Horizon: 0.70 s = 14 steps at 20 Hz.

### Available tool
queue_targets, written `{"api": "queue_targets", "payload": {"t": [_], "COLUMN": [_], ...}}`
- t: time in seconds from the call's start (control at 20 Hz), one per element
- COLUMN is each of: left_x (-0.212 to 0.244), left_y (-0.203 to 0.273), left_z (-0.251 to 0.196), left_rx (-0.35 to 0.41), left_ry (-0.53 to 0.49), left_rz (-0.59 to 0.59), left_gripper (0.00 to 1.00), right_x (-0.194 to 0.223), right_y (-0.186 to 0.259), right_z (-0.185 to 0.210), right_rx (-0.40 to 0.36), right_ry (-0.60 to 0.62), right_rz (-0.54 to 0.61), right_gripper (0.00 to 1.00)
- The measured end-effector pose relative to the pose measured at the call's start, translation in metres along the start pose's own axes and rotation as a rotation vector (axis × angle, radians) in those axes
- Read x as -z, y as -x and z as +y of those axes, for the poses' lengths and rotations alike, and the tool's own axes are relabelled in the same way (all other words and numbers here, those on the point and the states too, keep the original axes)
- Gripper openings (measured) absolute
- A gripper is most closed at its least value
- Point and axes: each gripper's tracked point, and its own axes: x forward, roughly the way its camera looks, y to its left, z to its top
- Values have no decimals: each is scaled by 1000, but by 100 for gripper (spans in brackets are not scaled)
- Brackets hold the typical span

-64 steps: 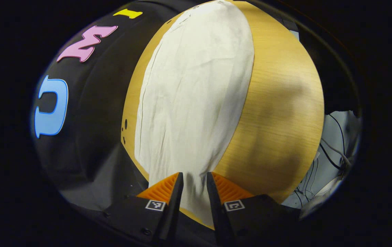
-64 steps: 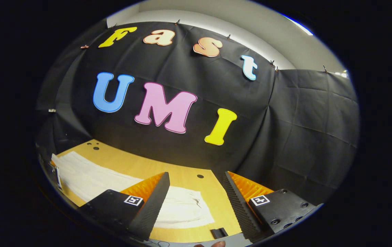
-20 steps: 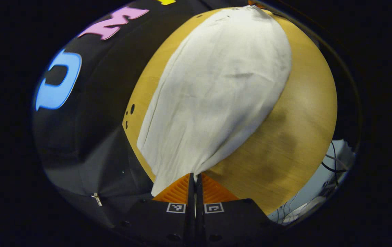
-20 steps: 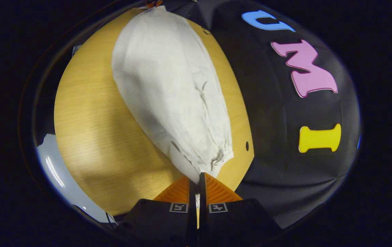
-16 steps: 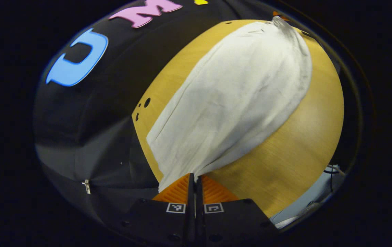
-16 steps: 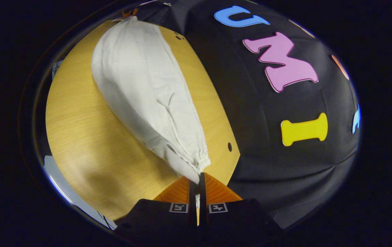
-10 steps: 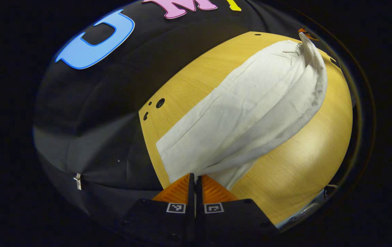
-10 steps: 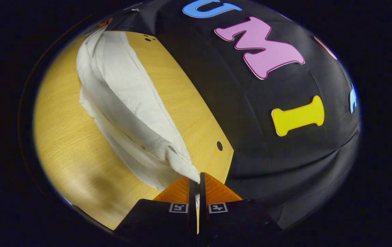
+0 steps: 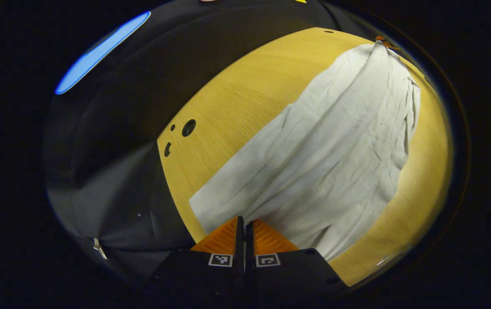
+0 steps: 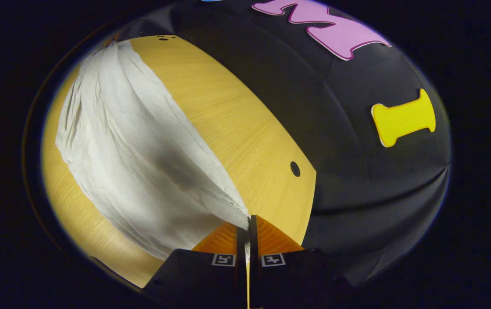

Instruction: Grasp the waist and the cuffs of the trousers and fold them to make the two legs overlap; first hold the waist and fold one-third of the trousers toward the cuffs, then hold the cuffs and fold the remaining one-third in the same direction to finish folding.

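Cream-white trousers point(image 9: 327, 154) lie lengthwise across the wooden table point(image 9: 237, 103), with one long edge lifted off the wood. My left gripper point(image 9: 244, 221) is shut on one end of that raised edge, the cloth running from its fingers up and right to the far end. In the right gripper view the same trousers point(image 10: 129, 159) stretch from the upper left down to my right gripper point(image 10: 247, 219), which is shut on the gathered end. The cloth hangs in long folds between the two ends, and its lower layer rests on the table point(image 10: 228, 116).
The black cloth wall point(image 9: 112, 128) stands close along the table's far edge. Small holes point(image 9: 188, 127) pierce the tabletop near one corner and a single hole point(image 10: 295, 168) sits near the other. Bare wood lies between the trousers and the wall.
Both grippers closed on the trousers' ends, then lifted the edge and carried it across, so the cloth now drapes wider over its lower layer. The views have tilted down toward the table.
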Motion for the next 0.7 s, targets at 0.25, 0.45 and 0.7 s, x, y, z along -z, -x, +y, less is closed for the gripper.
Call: {"api": "queue_targets", "payload": {"t": [0.25,0.45,0.7], "left_x": [0,-10,-17], "left_y": [-36,-34,-27], "left_z": [-3,1,39], "left_rx": [10,-63,-193], "left_ry": [-77,-140,-294], "left_rz": [79,78,64], "left_gripper": [5,6,79], "right_x": [6,8,6], "right_y": [-34,-41,-35], "right_z": [9,9,-8], "right_rx": [-3,39,90], "right_ry": [84,146,168], "right_rz": [39,45,30], "right_gripper": [7,31,75]}}
